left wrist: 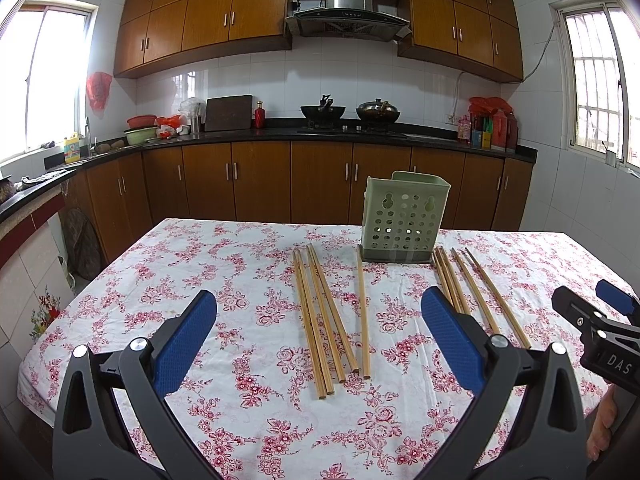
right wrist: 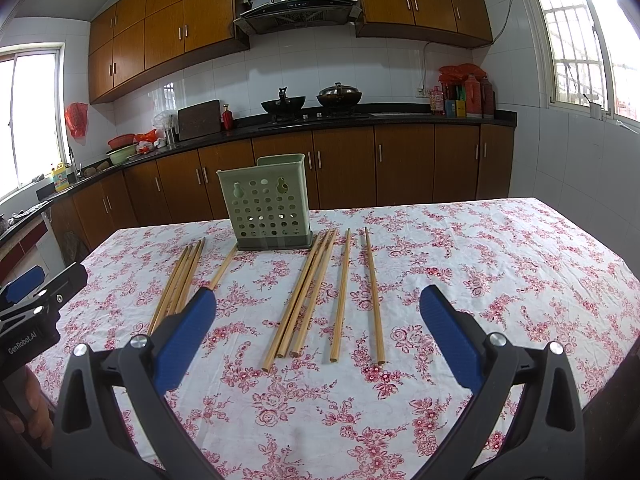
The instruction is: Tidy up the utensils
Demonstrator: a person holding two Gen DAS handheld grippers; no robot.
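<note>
Ten long, plain wooden chopsticks lie flat on the table [left wrist: 200, 264], which is covered by a white cloth printed with red flowers. They sit in two groups, all pointing roughly from the near edge toward the far edge. The left group [left wrist: 320, 320] has four sticks bunched close and a fifth lying alone just to their right. The right group [right wrist: 316, 296] has three sticks bunched together and two single ones apart on their right.

Between the far ends of the two groups stands a pale green utensil holder [left wrist: 404, 216], upright on a dark base, its near wall pierced with rows of round holes and two keyhole slots. Nothing shows above its rim.

The left gripper [left wrist: 319, 320] hovers over the near part of the table with its blue-padded fingers spread wide, grasping nothing. The right gripper [right wrist: 318, 312] is likewise spread wide and empty. No stick is blocked from above; only the holder stands at their far ends.

Beyond the table run brown cabinets, a black counter [right wrist: 400, 118] with two woks, and a steel range hood [left wrist: 348, 8].

The right gripper's body reads "DAS"; the left gripper's body reads "GenRobot.AI".
</note>
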